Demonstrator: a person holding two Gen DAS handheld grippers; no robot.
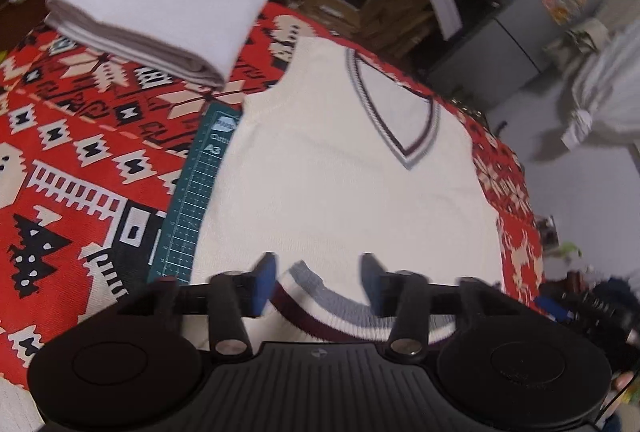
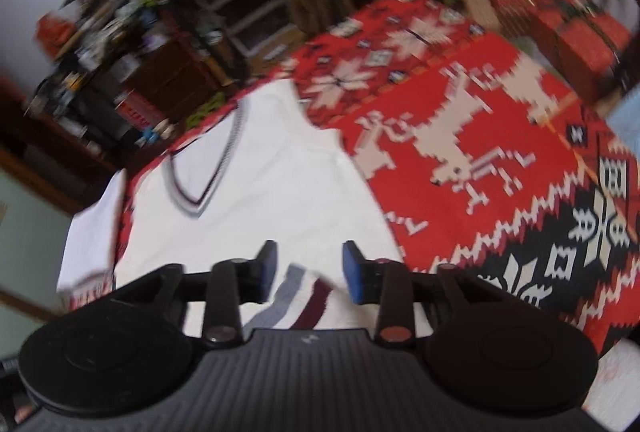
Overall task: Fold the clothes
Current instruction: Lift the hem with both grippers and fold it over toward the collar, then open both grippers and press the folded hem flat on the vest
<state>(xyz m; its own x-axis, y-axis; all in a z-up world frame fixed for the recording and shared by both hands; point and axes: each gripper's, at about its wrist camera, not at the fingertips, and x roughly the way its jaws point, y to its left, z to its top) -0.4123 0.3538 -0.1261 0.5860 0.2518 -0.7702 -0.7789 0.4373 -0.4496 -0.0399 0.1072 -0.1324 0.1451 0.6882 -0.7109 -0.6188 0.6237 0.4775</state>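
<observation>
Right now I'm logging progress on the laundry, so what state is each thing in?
Vest: spread flat, front up, unfolded.
Striped hem: between the open fingers of both grippers.
Folded white cloth: already folded, lying apart from the vest.
Cutting mat: partly covered by the vest.
Left gripper: open.
Right gripper: open.

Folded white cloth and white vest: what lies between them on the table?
In the left wrist view, between the folded white cloth and the white vest lie bare red patterned tablecloth and a corner of the green cutting mat, which runs under the vest.
</observation>
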